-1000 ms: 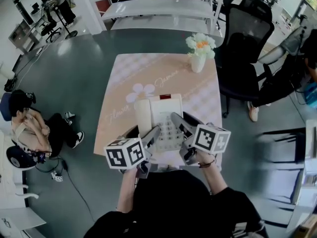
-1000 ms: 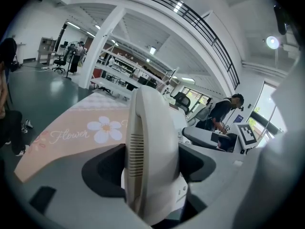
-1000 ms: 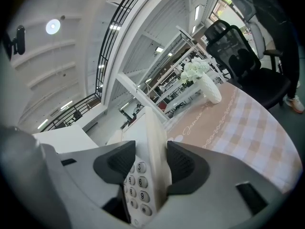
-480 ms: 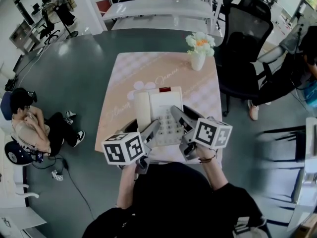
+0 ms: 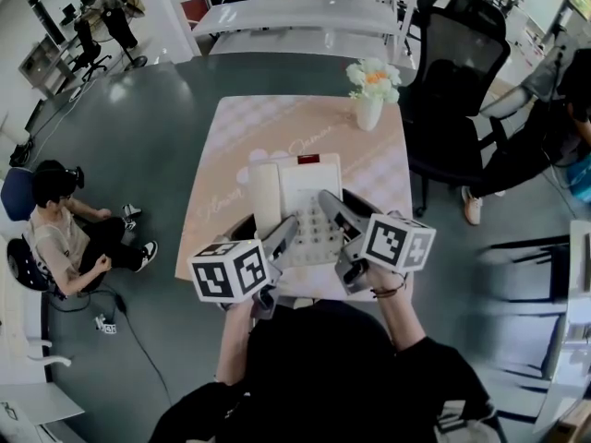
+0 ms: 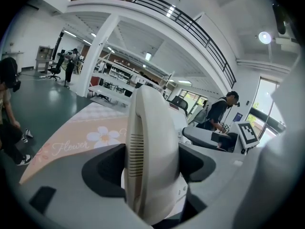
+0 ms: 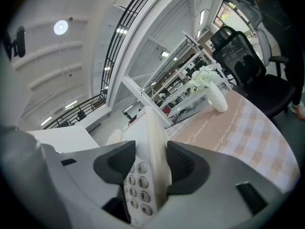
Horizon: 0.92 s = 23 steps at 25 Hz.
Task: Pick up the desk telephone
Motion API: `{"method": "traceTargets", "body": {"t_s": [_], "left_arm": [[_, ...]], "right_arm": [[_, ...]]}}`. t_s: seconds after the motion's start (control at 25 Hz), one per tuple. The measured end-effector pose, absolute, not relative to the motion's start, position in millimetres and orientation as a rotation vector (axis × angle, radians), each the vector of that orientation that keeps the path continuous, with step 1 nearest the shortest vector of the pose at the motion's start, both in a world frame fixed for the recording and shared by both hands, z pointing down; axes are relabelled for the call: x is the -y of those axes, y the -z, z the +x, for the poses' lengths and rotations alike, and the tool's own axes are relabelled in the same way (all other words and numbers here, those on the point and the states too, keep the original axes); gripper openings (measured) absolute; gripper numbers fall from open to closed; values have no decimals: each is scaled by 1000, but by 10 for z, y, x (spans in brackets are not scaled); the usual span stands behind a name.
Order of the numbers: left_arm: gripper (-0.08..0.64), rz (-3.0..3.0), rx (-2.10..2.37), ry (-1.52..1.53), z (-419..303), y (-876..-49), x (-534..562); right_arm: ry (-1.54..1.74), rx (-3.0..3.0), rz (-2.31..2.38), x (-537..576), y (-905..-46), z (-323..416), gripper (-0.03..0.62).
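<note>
Two grippers are held out by a person, low in the head view. A cube (image 5: 229, 270) with black and white squares is fixed on each one.

The left gripper (image 5: 273, 238) is clamped on the left side of the phone (image 5: 305, 197), where the handset (image 6: 152, 142) lies. The handset is squeezed between the two dark pads (image 6: 104, 168), and no gap is seen on either side.

The right gripper (image 5: 343, 220) is clamped on the right edge of the phone, just beside the number keys (image 7: 138, 185). That edge is pressed from both sides by its pads (image 7: 188, 168).

So the phone is gripped on both sides. It is held over the near part of the table (image 5: 226, 137), tipped a little. Whether its bottom touches the table cannot be told. A small red patch (image 5: 307, 159) is seen at its far end.

The table is covered by a pink cloth with a white flower (image 6: 102, 136) and curly writing printed on it.

At the far right corner of the table, a white vase (image 5: 369, 113) of pale flowers is stood upright, well apart from the phone.

A black chair (image 5: 462, 63) is parked past that corner.

On the floor to the left, someone (image 5: 60, 238) is seated, well away from the table.

Farthest off, long white desks (image 5: 295, 17) are lined up in rows.
</note>
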<state>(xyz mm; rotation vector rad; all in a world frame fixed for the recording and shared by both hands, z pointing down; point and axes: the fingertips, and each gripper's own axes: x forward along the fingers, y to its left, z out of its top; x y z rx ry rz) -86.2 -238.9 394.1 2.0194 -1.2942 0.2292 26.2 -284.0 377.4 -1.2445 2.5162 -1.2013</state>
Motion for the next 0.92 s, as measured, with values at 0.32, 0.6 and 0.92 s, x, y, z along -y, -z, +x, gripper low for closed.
{"method": "traceTargets", "body": {"t_s": [0.32, 0.6, 0.92], "left_arm": [[321, 2013, 1300, -237, -857, -3955, 2397], [321, 2006, 1305, -242, -850, -3961, 2405], [320, 1999, 1305, -247, -854, -4003, 2425]], "right_arm": [[1210, -2524, -1235, 2854, -3794, 261, 195], [1218, -2526, -1231, 2866, -3803, 268, 195], [1220, -2524, -1234, 2888, -3841, 264, 194]]}}
